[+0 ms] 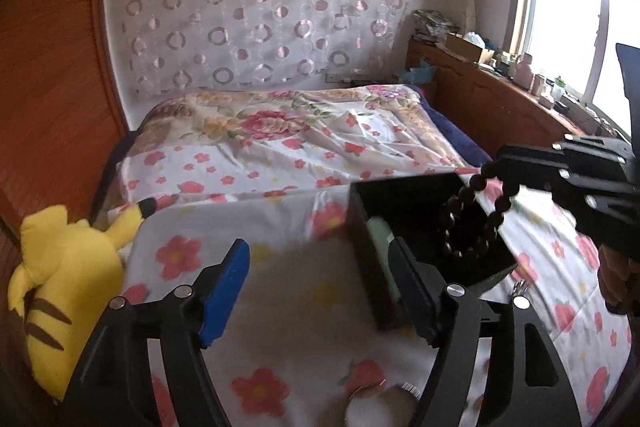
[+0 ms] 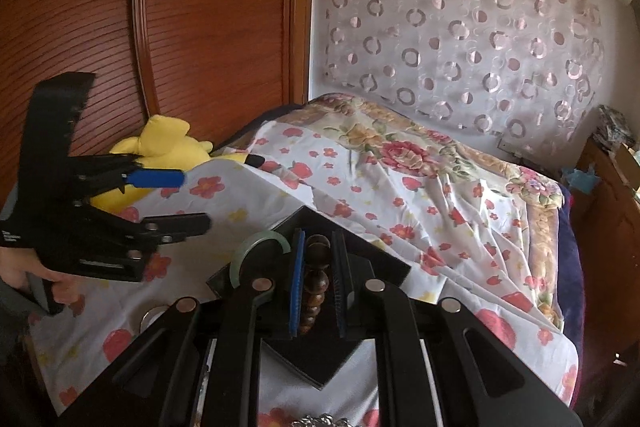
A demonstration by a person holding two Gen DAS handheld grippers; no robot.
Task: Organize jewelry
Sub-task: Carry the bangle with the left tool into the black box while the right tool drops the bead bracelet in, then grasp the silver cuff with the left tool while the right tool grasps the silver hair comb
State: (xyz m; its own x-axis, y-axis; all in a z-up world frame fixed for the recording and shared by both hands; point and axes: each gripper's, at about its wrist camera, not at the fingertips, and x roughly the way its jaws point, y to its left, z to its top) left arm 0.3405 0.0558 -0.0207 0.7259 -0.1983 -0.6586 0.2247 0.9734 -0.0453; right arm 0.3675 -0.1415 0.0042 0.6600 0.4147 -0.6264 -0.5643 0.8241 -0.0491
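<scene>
Over the flowered bed (image 1: 280, 163), the right gripper (image 2: 318, 283) had its jaws pinching a dark wooden bead bracelet (image 1: 476, 219), and there it hung, right above the open black jewelry box (image 1: 362, 227)! A pale green jade bangle (image 2: 260, 251) already lay inside the box, by its wall. The left gripper (image 1: 320, 291) hovered beside the box, jaws spread wide, holding nothing. Off to the side sat a yellow plush toy (image 1: 64, 267), well apart from the action. This looked like the drop-in step for the bracelet. The next move would likely call for lowering the beads into the box, then parting the jaws so the loop settled beside the bangle.
</scene>
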